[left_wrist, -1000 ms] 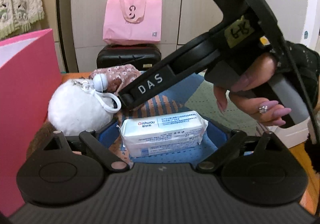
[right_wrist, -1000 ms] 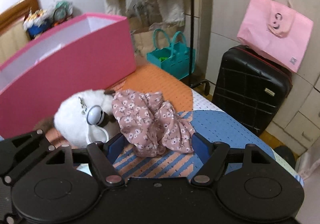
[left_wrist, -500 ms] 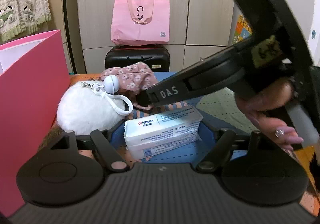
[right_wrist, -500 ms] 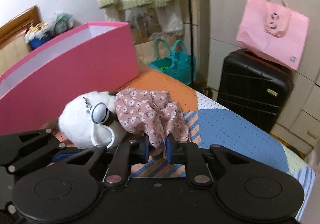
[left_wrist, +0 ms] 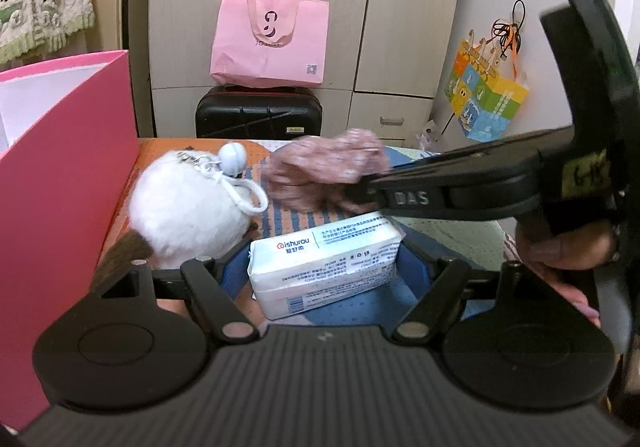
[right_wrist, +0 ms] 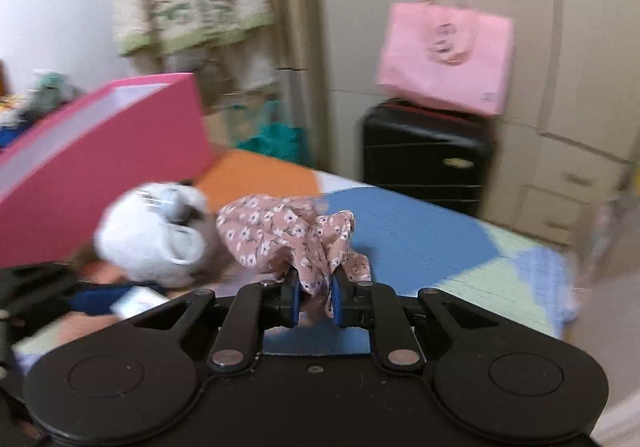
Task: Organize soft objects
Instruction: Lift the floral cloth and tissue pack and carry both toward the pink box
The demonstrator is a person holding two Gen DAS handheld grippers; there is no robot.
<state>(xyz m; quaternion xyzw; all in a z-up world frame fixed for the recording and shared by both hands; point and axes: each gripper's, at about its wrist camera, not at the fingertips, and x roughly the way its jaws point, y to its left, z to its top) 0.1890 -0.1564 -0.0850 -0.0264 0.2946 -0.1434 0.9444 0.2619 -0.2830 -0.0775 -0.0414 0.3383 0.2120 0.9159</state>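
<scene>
The right gripper has its fingers clenched on the floral cloth beside the white plush; the left gripper grasps the tissue pack; next, probably, both go into the pink box.

- The white tissue pack carries the brand "ishurou" in red Latin letters beside a red round logo, with small Chinese characters beneath that are too fine to read; a barcode sits on its lower front face.
- The right gripper shows "DAS" in pale letters on its black arm.
- A yellow label on that gripper's body bears handwriting, not legible.
- The pink tote bag has a dark curled logo and a small QR code.
</scene>
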